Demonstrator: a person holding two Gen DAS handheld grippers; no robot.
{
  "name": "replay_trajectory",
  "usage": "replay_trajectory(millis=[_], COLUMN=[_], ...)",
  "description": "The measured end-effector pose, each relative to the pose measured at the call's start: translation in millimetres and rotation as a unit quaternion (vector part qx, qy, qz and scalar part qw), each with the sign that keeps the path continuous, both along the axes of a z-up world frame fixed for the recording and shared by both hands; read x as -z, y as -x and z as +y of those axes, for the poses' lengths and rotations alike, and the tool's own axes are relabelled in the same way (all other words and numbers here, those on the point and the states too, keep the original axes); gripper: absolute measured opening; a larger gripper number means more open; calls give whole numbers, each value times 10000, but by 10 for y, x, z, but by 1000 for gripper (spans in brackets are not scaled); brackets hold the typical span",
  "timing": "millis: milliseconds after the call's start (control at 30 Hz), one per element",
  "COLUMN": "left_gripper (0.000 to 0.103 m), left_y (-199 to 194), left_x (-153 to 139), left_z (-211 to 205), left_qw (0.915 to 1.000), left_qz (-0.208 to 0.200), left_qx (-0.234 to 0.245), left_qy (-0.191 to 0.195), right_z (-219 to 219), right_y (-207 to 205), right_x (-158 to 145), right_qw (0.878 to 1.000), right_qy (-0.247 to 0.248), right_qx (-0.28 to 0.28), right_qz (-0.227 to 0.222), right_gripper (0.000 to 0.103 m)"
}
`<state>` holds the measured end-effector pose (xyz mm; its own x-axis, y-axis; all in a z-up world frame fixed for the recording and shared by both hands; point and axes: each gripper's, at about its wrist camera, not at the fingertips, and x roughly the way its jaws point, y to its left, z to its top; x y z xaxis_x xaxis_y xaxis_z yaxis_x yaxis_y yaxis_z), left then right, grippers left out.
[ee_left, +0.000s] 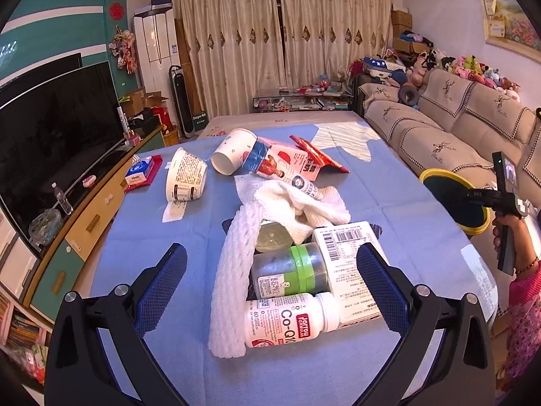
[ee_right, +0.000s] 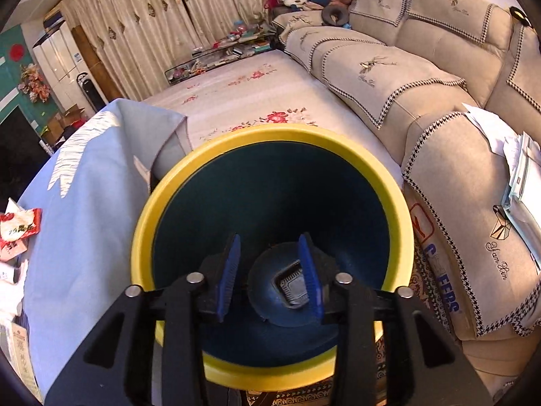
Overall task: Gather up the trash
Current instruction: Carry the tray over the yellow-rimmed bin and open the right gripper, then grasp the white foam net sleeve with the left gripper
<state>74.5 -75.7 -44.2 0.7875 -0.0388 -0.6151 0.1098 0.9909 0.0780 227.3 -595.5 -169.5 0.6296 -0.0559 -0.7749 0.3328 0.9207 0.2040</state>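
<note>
The left gripper (ee_left: 270,270) hangs with its jaws spread wide over the pile on the blue cloth (ee_left: 389,186). The white Co-Q10 bottle (ee_left: 290,319) lies on its side between the blue pads, long axis crosswise. The right gripper (ee_right: 270,274), partly parted and holding nothing, points into the yellow-rimmed bin (ee_right: 270,132) off the cloth's sofa-side edge; a small tray, perhaps, lies at the bottom.
</note>
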Motion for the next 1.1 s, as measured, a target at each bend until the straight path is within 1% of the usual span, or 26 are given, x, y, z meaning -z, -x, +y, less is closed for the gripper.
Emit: replay_trajectory(millis=[100,133,200,233,333,433,467,500,533,600,633,667,700,733,767,800,900,1000,1100], left_gripper=[99,99,99,99,96,85,79,74,71,59,55,49,37,31,22,19,16,16,16], left_y=[-105,-145,-201,-221,-256,-289,-313,-332,-364,-428,-454,-458,-462,-469,-470,-464,-423,-345,-236], left_x=[92,130,181,207,267,324,351,376,412,486,526,543,545,549,549,547,506,368,129], left_z=[84,146,224,261,286,305,318,324,343,381,399,412,428,438,447,457,462,474,435], left_qw=[9999,9996,9993,9994,9994,9990,9988,9986,9982,9972,9968,9967,9967,9965,9964,9964,9969,9978,9993], left_qz=[136,239,310,318,284,356,412,471,562,729,782,791,787,806,815,809,752,626,337], left_qx=[44,69,41,-9,-126,-145,-156,-156,-148,-157,-168,-144,-117,-89,-73,-66,-37,-104,-163], left_qy=[27,121,188,136,-182,-238,-221,-194,-140,-43,2,73,152,193,220,236,225,209,87], right_z=[98,127,166,182,233,282,277,292,302,313,316,317,319,323,332,344,377,415,430], right_y=[7,8,6,6,12,23,26,35,47,78,95,112,132,149,170,188,268,364,491], right_x=[-50,-68,-99,-110,-132,-146,-152,-161,-165,-180,-191,-199,-207,-211,-216,-221,-240,-295,-384], right_qw=[10000,9999,9999,9998,9997,9995,9995,9994,9994,9993,9992,9991,9990,9989,9988,9987,9982,9976,9971], right_qy=[6,26,39,33,7,-40,-43,-39,-41,-48,-60,-81,-115,-137,-160,-178,-246,-252,-189], right_qx=[-95,-120,-153,-168,-211,-274,-291,-308,-321,-342,-357,-372,-386,-392,-402,-414,-458,-498,-492], right_qz=[-30,-47,-70,-85,-102,-117,-117,-119,-129,-156,-171,-184,-200,-212,-228,-241,-306,-401,-549], right_gripper=[37,38,39,39,40,40,40,40,40,40,40,41,42,44,44,44,44,44,45])
